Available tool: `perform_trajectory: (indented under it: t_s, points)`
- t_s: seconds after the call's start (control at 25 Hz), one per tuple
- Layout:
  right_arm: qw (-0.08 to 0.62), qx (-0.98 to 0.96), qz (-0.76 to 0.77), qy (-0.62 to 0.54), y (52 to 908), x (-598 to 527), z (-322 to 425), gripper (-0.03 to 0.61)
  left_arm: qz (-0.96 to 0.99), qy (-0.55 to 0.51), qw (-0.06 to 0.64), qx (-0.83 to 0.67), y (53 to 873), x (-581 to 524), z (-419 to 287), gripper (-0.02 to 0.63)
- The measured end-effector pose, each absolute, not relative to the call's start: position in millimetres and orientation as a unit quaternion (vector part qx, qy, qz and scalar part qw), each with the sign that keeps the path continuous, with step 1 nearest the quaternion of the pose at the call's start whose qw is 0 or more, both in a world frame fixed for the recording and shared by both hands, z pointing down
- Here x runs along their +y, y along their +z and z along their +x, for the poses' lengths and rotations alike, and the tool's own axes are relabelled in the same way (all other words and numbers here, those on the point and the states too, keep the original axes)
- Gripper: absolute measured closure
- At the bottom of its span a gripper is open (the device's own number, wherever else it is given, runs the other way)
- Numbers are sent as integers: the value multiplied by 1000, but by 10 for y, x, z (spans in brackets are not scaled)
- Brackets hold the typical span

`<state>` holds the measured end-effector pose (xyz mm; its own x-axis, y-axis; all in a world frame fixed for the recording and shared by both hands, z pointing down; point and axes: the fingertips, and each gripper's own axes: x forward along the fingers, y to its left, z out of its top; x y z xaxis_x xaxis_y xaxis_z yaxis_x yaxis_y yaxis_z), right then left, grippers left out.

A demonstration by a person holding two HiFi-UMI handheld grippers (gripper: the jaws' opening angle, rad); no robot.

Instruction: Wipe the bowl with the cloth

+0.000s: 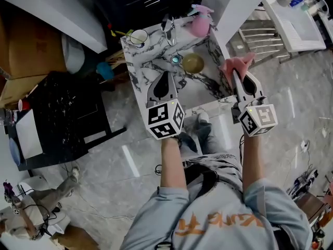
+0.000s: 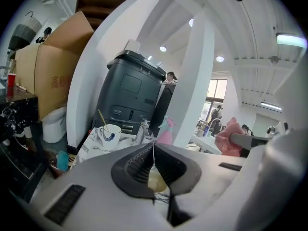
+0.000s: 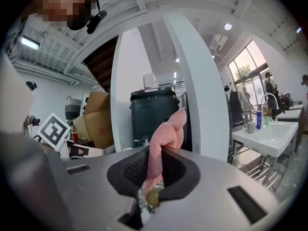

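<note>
An olive-yellow bowl (image 1: 193,63) sits near the middle of a small marble-topped table (image 1: 151,61). My left gripper (image 1: 165,75) hovers over the table just left of the bowl, its jaws shut with nothing between them (image 2: 154,146). My right gripper (image 1: 234,73) is off the table's right edge, shut on a pink cloth (image 1: 237,65) that sticks up from its jaws (image 3: 166,138). Through the gap under each gripper's jaws a bit of the bowl (image 3: 153,196) shows below.
On the table stand a white cup with a spoon (image 1: 139,36), a pink spray bottle (image 1: 200,24), a metal pump dispenser (image 1: 169,29) and a small teal thing (image 1: 176,60). A black table (image 1: 62,113) stands left, a white sink unit (image 1: 294,20) far right. Another person (image 1: 36,212) sits lower left.
</note>
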<state>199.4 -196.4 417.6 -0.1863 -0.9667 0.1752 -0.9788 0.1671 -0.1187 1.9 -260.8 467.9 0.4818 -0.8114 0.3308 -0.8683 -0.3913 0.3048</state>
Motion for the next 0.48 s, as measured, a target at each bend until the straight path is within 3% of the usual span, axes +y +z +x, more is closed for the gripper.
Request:
perform_trajectory:
  t_s: [0.32,0.48]
  points:
    - [-28,-779,619,100,3989,-2424,2259,529,832,104,198,-508,4528,-2816,237,591]
    - [-36,-780,614,113,4061,-2491,2385,529,828,125,219,-501,4685,-2859,370,589]
